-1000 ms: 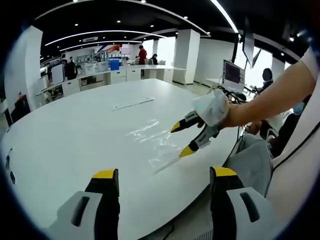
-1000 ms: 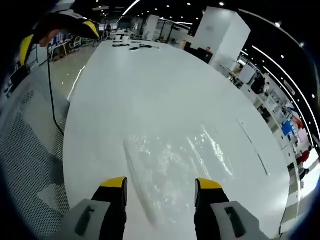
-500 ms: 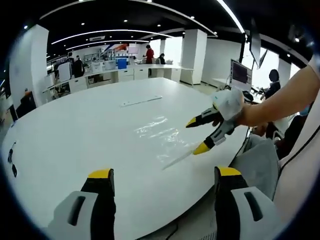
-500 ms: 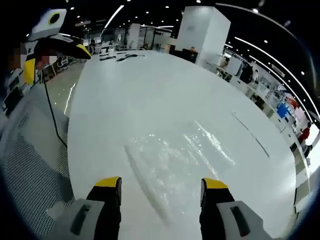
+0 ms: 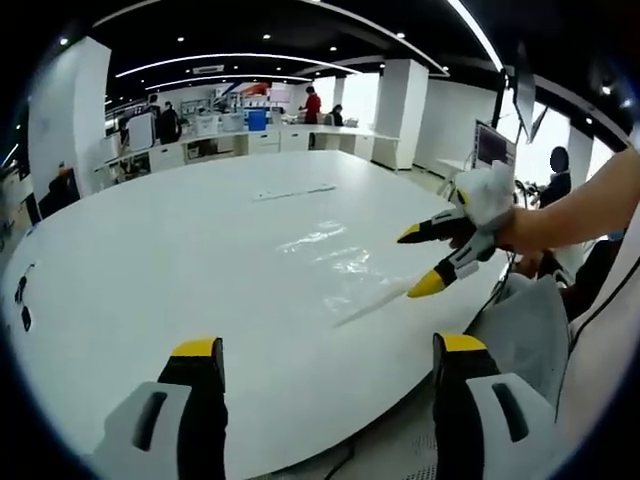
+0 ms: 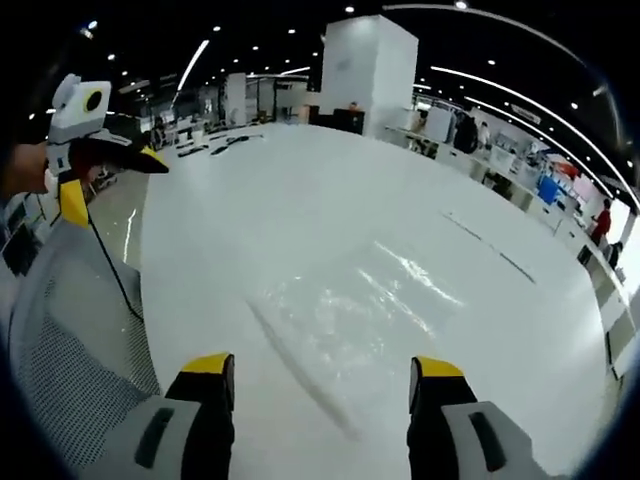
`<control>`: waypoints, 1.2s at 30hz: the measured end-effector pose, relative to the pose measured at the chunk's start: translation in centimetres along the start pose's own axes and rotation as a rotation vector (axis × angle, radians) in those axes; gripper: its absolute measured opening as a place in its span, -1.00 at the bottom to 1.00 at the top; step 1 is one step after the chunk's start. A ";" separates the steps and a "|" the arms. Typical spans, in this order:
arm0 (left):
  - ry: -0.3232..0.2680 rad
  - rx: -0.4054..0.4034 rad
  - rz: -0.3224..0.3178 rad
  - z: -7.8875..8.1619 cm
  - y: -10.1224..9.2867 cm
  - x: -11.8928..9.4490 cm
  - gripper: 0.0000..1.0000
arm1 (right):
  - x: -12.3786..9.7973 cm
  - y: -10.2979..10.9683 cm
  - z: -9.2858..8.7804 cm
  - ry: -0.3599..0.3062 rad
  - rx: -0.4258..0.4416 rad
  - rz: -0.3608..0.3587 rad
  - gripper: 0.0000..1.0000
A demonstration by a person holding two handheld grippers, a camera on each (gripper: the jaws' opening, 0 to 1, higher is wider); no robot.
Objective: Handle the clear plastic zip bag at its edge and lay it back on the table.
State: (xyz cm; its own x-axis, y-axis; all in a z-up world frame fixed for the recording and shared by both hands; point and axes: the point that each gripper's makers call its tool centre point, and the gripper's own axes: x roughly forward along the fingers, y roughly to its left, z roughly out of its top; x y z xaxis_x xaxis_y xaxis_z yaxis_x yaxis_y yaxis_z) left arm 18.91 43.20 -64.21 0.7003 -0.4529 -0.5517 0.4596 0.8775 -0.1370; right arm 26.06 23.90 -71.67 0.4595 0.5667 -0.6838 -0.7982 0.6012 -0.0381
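- The clear plastic zip bag (image 6: 350, 310) lies flat on the white counter (image 6: 300, 190), just ahead of the right gripper (image 6: 322, 375); its zip edge runs as a thin strip from between the two jaws toward the far left.
- The right gripper has its jaws spread wide and released, nothing between them; the yellow tips hang above the near edge of the bag, and I cannot tell whether they touch it.
- In the left gripper view the same bag (image 5: 335, 262) shows as a glossy, wrinkled sheet ahead and to the right of the left gripper (image 5: 325, 355), well beyond its jaw tips.
- The left gripper is also released, jaws wide apart and holding nothing, hovering over the near rim of the counter (image 5: 150, 260).
- The right gripper (image 5: 432, 260) comes into the left gripper view from the right, held by a gloved hand (image 5: 487, 200), its two yellow-tipped jaws parted just beside the bag's near edge.
- The left gripper (image 6: 100, 165) appears at the far left of the right gripper view, off the counter's edge, well apart from the bag.
- A long thin strip (image 5: 293, 191) lies on the counter beyond the bag.
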 end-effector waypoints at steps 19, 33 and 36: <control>0.019 -0.042 0.018 -2.4 0.3 1.1 0.75 | -3.9 0.3 -0.1 -0.088 0.129 -0.029 0.61; 0.013 -0.060 0.007 -3.0 -0.1 1.1 0.69 | -5.9 0.7 0.0 -0.140 0.232 -0.052 0.77; 0.015 -0.055 0.002 -3.3 -0.3 1.0 0.68 | -6.3 0.9 -0.5 -0.145 0.269 -0.059 0.82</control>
State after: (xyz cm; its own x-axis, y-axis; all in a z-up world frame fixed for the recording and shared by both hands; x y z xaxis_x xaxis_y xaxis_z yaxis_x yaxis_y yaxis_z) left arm 17.72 43.00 -67.46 0.6930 -0.4490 -0.5641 0.4269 0.8860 -0.1808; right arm 22.24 20.56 -67.77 0.5684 0.5894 -0.5740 -0.6458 0.7519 0.1326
